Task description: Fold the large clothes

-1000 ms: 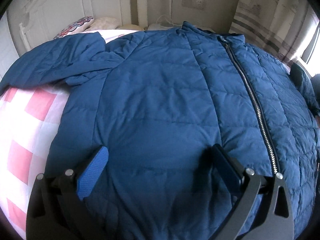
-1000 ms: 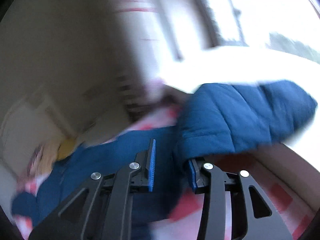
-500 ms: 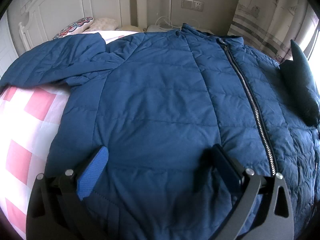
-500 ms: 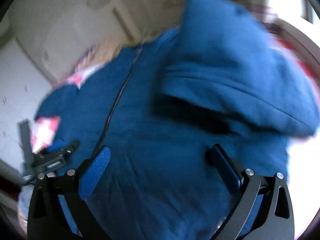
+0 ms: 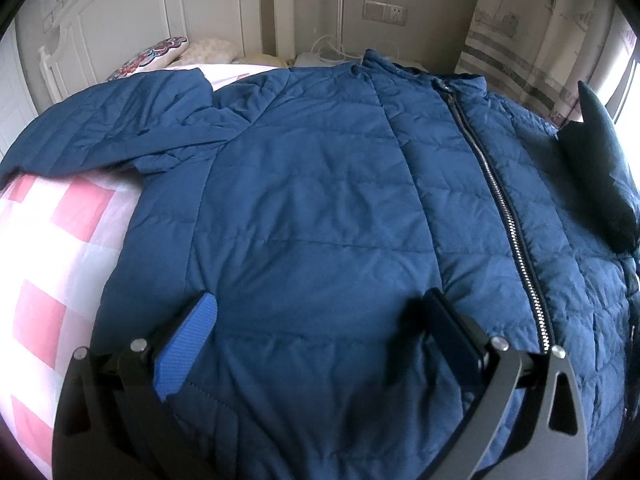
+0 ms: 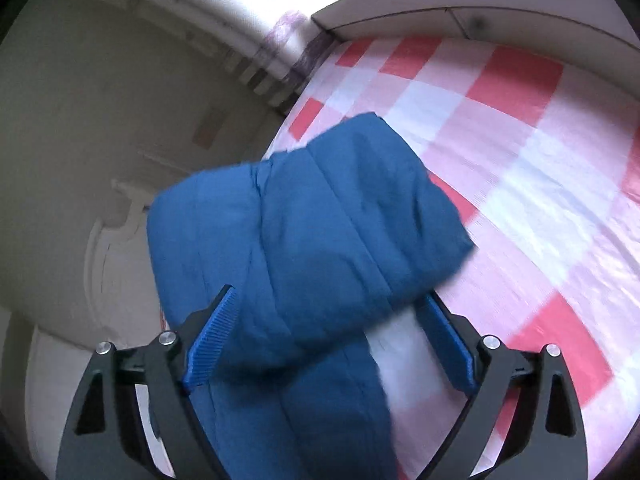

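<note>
A large dark blue quilted jacket (image 5: 312, 200) lies zipped and face up on a bed with a pink and white checked sheet (image 5: 52, 248). Its left sleeve (image 5: 108, 132) stretches out to the left. My left gripper (image 5: 320, 320) is open just above the jacket's lower front, holding nothing. In the right wrist view the jacket's other sleeve (image 6: 320, 232) lies bunched between the wide-open fingers of my right gripper (image 6: 332, 320), above the checked sheet (image 6: 520, 160). That sleeve end also shows as a dark raised shape in the left wrist view (image 5: 596, 164).
A white headboard (image 5: 132, 24) and pillows (image 5: 168, 48) stand at the far end of the bed. A wall socket (image 5: 384, 12) and a striped curtain (image 5: 520, 40) are behind. A white bed frame edge (image 6: 440, 20) borders the sheet in the right wrist view.
My right gripper opened from shut on the sleeve and swung around fast. The sleeve end rose into the left wrist view at the right. The left gripper stayed put.
</note>
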{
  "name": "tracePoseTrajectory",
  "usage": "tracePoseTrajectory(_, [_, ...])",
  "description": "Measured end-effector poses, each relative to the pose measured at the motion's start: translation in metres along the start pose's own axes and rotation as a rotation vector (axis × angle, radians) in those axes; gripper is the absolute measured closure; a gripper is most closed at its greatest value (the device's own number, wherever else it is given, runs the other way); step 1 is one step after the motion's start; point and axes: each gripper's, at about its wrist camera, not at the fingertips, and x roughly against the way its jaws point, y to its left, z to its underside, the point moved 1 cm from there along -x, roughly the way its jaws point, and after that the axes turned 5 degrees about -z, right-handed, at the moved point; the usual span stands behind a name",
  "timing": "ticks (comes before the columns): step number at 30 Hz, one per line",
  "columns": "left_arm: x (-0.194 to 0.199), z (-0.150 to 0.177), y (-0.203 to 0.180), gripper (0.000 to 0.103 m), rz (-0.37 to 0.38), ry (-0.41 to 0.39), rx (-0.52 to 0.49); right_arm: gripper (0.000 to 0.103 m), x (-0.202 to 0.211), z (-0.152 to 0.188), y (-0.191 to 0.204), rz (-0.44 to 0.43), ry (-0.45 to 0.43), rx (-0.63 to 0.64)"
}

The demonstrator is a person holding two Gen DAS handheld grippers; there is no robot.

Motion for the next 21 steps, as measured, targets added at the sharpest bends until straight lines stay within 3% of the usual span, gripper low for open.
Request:
tracePoseTrajectory(2, [0.000, 0.000, 0.000, 0.002, 0.001, 0.000, 0.001, 0.054, -0.005, 0.002, 0.016, 0.028, -0.062, 0.054])
tracePoseTrajectory(4, [0.000, 0.000, 0.000, 0.002, 0.003, -0.002, 0.003, 0.065, 0.003, 0.007, 0.044, 0.056, -0.137, 0.177])
tracePoseTrajectory(6, [0.001, 0.000, 0.001, 0.002, 0.007, -0.005, 0.007, 0.067, 0.009, 0.026, 0.101, 0.063, -0.227, 0.387])
tracePoseTrajectory(8, [0.002, -0.001, 0.003, 0.002, 0.014, -0.012, 0.020, 0.067, 0.006, 0.058, 0.166, 0.016, -0.261, 0.608])
tracePoseTrajectory(9, [0.002, 0.000, 0.004, 0.002, 0.017, -0.016, 0.027, 0.067, 0.001, 0.073, 0.190, -0.018, -0.247, 0.692])
tracePoseTrajectory(12, [0.006, 0.000, 0.011, 0.002, 0.035, -0.032, 0.065, 0.066, -0.036, 0.150, 0.275, -0.107, -0.092, 1.046])
tracePoseTrajectory(13, [0.007, 0.000, 0.014, 0.002, 0.045, -0.037, 0.079, 0.065, -0.049, 0.172, 0.292, -0.118, -0.027, 1.124])
tracePoseTrajectory(16, [0.010, 0.000, 0.022, 0.002, 0.085, -0.050, 0.119, 0.013, -0.073, 0.220, 0.318, -0.195, 0.106, 1.234])
tracePoseTrajectory(19, [0.012, 0.001, 0.026, 0.002, 0.122, -0.057, 0.140, 0.013, -0.060, 0.226, 0.313, -0.276, 0.118, 1.215])
tracePoseTrajectory(21, [0.015, 0.001, 0.029, 0.002, 0.157, -0.064, 0.154, 0.013, -0.041, 0.208, 0.297, -0.264, 0.062, 1.175])
